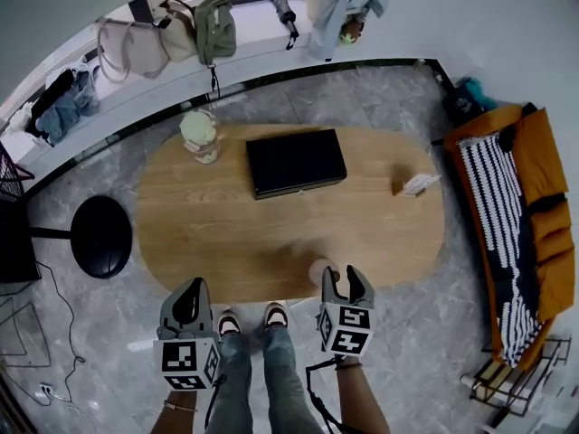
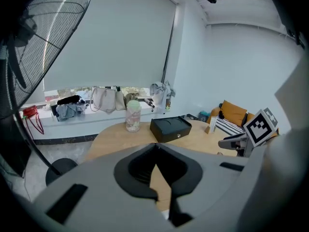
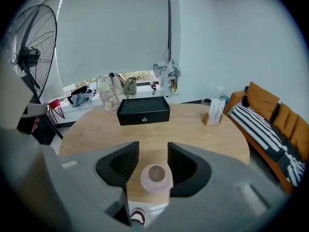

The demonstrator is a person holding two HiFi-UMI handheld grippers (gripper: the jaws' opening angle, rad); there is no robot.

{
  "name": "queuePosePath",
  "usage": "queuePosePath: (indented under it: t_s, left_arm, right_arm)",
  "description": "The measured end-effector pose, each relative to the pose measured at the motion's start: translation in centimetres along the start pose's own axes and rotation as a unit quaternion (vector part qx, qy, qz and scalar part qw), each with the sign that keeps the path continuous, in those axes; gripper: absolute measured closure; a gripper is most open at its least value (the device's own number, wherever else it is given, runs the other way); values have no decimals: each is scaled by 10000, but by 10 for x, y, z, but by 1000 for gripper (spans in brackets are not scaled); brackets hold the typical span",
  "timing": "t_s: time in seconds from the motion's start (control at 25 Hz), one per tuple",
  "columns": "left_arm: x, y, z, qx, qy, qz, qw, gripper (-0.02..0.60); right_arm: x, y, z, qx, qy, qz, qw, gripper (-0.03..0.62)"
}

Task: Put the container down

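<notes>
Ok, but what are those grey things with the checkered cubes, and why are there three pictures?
They are two grey hand-held grippers, like big tongs; a person holds one in each hand. One picture comes from a camera on the person's head, looking down; the other two come from cameras riding on the grippers. On the oval wooden table are a flat black box, a clear jar with a pale green lid and a small card stand. The left gripper is shut and empty. The right gripper has its jaws apart, and a small round pink container stands on the table between them, so nothing is held.
</notes>
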State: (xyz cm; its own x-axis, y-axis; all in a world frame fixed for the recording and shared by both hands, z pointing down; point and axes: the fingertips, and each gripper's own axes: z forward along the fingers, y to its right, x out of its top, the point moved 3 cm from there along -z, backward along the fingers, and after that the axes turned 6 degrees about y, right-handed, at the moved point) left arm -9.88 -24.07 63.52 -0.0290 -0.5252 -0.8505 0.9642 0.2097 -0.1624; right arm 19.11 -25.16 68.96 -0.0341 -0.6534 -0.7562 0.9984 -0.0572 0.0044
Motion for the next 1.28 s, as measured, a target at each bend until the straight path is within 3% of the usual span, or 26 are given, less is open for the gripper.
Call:
queuePosePath:
  t_s: [0.16, 0.52, 0.76, 0.96, 1.28]
  left_arm:
    - [34, 4, -17, -133, 79, -27, 9999, 584]
    - [124, 13, -59, -216, 582, -161, 9979, 584]
    - [173, 10, -97, -71, 877, -136, 9960, 584]
    - [210, 5, -123, 29, 1179, -109, 9930, 584]
    - [252, 18, -149, -162, 1660, 38, 9860, 584]
  right_arm:
    - [32, -2, -34, -101, 28, -37, 9999, 424]
    - [127, 1, -120, -111, 841, 132, 9963, 428]
    - [175, 6, -183, -85, 1377, 276, 9900, 466]
    - [210, 11, -224, -190, 1870, 479, 9810, 549]
    - [247, 20, -265, -258, 2414, 315, 9696, 586]
